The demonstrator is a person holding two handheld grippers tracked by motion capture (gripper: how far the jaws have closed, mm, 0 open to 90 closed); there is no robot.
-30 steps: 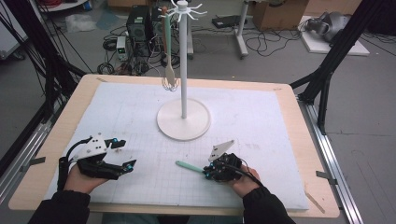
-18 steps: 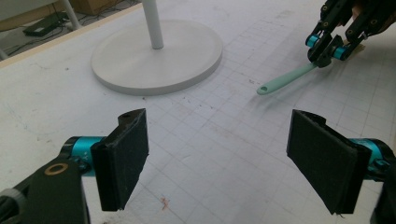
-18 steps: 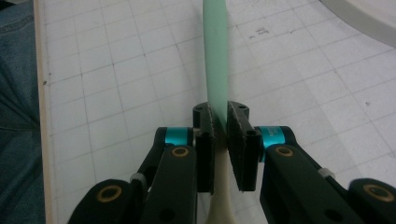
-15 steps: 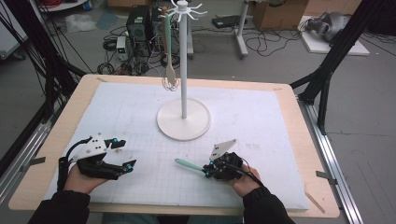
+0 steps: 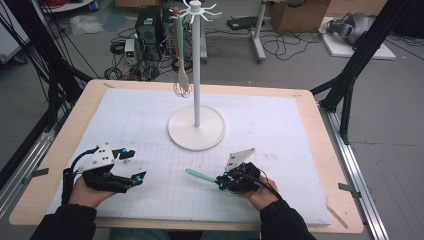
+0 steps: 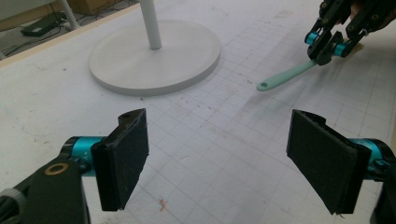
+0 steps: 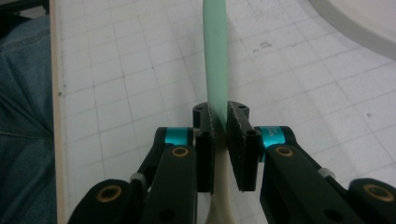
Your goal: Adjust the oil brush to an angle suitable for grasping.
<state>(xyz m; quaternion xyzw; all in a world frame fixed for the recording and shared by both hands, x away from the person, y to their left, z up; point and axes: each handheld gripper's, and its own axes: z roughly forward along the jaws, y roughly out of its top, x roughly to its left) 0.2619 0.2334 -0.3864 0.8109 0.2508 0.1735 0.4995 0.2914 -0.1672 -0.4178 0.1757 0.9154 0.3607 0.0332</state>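
Right gripper (image 5: 220,182) clamps the mint-green utensil handle (image 5: 200,175) low over the white grid mat (image 5: 300,150) near the stand base (image 5: 196,131); left gripper (image 5: 131,165) wide open, holding nothing.

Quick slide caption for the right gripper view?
Right tongs clamp a mint handle above the gridded mat.

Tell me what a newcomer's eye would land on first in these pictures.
First, the tall white stand at the middle of the gridded mat, with a whisk and spoon hanging from its top hooks. Next, the right gripper near the front edge, shut on a mint-green utensil handle, while the left gripper sits open beside it.
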